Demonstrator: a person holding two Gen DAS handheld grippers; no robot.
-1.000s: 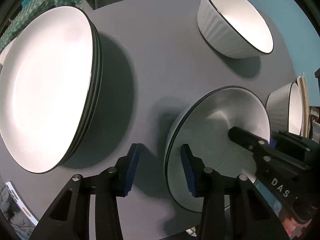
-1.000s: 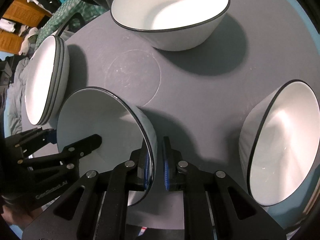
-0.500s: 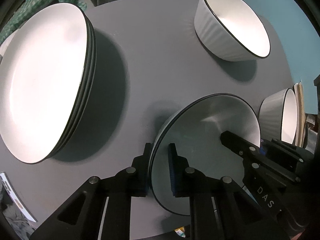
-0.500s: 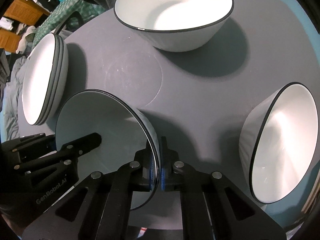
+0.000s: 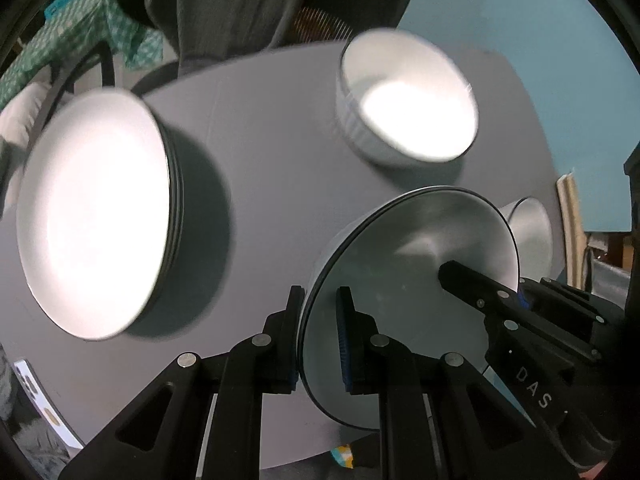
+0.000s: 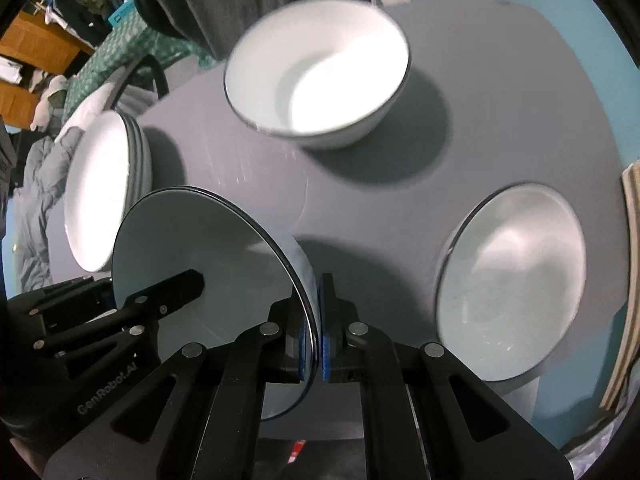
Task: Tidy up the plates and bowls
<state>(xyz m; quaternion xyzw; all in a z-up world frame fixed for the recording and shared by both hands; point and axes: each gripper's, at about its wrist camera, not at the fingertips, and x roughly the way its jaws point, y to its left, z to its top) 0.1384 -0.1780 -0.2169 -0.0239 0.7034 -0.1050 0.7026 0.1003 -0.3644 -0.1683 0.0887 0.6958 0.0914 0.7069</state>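
Above the table (image 5: pixel 280 184), left claw (image 5: pixel 318 338) and right claw (image 6: pixel 316 334) clamp opposite rims of a roughly level bowl (image 5: pixel 408 288).

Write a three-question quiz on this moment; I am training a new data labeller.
1. True or false: both grippers grip one plate.
2. Which sits left of the held plate in the left wrist view? A: plate stack. B: bowl.
3. Fill in: the right gripper clamps the plate's ____.

Key: 1 true, with the left gripper on the opposite rim. 2 A. 3 rim.
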